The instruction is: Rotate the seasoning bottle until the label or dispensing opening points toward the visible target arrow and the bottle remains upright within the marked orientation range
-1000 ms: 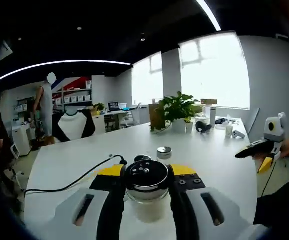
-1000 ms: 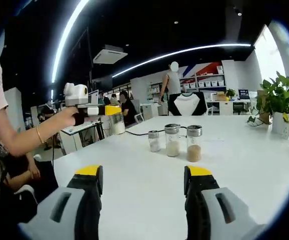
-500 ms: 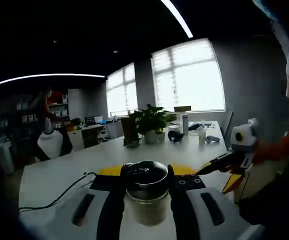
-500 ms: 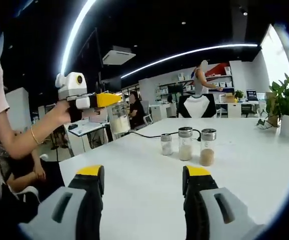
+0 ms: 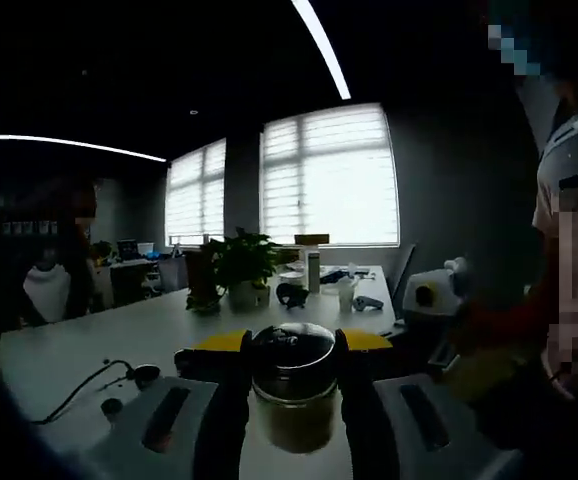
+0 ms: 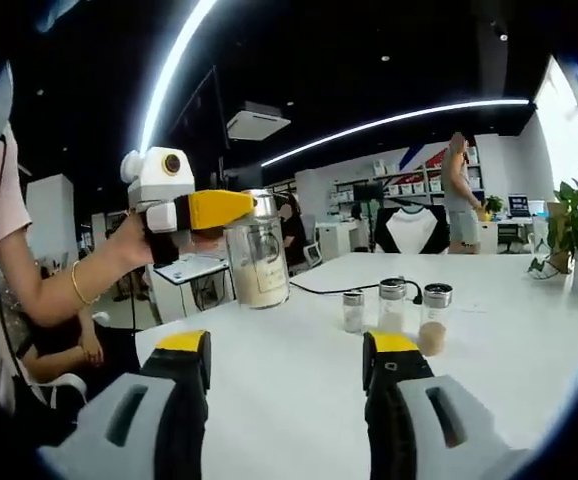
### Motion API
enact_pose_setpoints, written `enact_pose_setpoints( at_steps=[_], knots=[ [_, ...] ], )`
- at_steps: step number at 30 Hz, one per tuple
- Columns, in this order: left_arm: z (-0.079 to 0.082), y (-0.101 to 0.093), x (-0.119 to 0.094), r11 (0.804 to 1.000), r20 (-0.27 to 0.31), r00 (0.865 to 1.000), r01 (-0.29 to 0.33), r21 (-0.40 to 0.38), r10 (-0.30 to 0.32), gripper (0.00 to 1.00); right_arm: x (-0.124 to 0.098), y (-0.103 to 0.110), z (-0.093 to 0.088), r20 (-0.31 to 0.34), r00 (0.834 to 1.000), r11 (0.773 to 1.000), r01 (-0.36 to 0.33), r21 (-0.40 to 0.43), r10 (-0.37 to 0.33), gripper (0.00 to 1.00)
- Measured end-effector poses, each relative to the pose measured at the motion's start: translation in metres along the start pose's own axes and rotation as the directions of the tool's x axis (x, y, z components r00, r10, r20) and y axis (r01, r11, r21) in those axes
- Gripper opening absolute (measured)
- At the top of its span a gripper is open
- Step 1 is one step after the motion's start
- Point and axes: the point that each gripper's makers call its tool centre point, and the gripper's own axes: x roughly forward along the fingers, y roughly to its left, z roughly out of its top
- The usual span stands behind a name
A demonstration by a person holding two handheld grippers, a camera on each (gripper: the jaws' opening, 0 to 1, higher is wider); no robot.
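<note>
Since the earlier frames, the seasoning bottle point(image 6: 257, 252) has been carried higher and closer in the right gripper view, now held clear above the white counter point(image 6: 289, 350). It is pinched just under its metal cap by the left gripper point(image 5: 291, 385), whose black fingers point(image 5: 225, 405) are pressed against both sides of the glass. The bottle is seen upright, pale powder filling its lower part. The right gripper point(image 6: 284, 350) is held low over the counter, fingers spread with nothing between them. Three small shakers point(image 6: 397, 312) are noted standing together farther along the counter, beside a black cable point(image 6: 321, 290).
</note>
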Motion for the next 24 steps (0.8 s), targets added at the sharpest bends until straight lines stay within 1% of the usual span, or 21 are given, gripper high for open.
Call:
enact_pose_setpoints(
  at_steps=[1,2,3,5,7,10,15,16,17,22,24],
  knots=[
    [-0.003,-0.005,0.001,0.998,-0.024,0.999,0.022,0.054,-0.021,0.35,0.000,0.002,0.001,0.003,1.000,1.000,-0.005,-0.001,0.005,0.59],
    [-0.004,-0.007,0.002,0.997,-0.030,0.999,0.030,0.069,-0.028,0.35,0.000,0.004,0.004,0.009,1.000,1.000,-0.012,-0.003,0.012,0.59],
    [-0.006,-0.013,0.004,0.995,-0.045,0.998,0.054,0.083,-0.050,0.35,0.001,0.006,0.005,0.014,1.000,1.000,-0.020,-0.003,0.020,0.59],
    [-0.007,-0.020,0.007,0.994,-0.043,0.996,0.083,0.065,-0.080,0.35,0.002,0.008,0.006,0.018,0.999,1.000,-0.029,-0.001,0.029,0.58],
    [-0.008,-0.025,0.010,0.994,-0.034,0.994,0.109,0.019,-0.108,0.35,0.004,0.011,0.006,0.014,0.999,0.999,-0.039,-0.006,0.039,0.57],
    [-0.011,-0.031,0.013,0.990,-0.045,0.989,0.143,0.019,-0.142,0.35,0.005,0.014,0.004,0.005,0.999,0.999,-0.050,-0.009,0.050,0.55],
    [-0.012,-0.041,0.017,0.980,-0.044,0.979,0.199,-0.002,-0.199,0.35,0.005,0.018,0.002,0.000,0.998,0.998,-0.063,-0.005,0.063,0.53],
    [-0.011,-0.048,0.020,0.978,-0.046,0.977,0.210,-0.002,-0.210,0.35,0.005,0.018,0.002,0.000,0.998,0.998,-0.064,-0.004,0.064,0.53],
    [-0.011,-0.050,0.021,0.976,-0.048,0.975,0.218,-0.003,-0.218,0.35,0.005,0.019,0.001,-0.001,0.998,0.998,-0.069,-0.004,0.069,0.51],
    [-0.011,-0.059,0.025,0.970,-0.042,0.969,0.242,-0.016,-0.242,0.35,0.006,0.021,0.001,0.003,0.997,0.997,-0.081,0.001,0.081,0.41],
    [-0.011,-0.061,0.025,0.968,-0.047,0.967,0.249,-0.012,-0.250,0.35,0.005,0.022,0.003,0.014,0.996,0.996,-0.086,0.004,0.086,0.40]
  ],
)
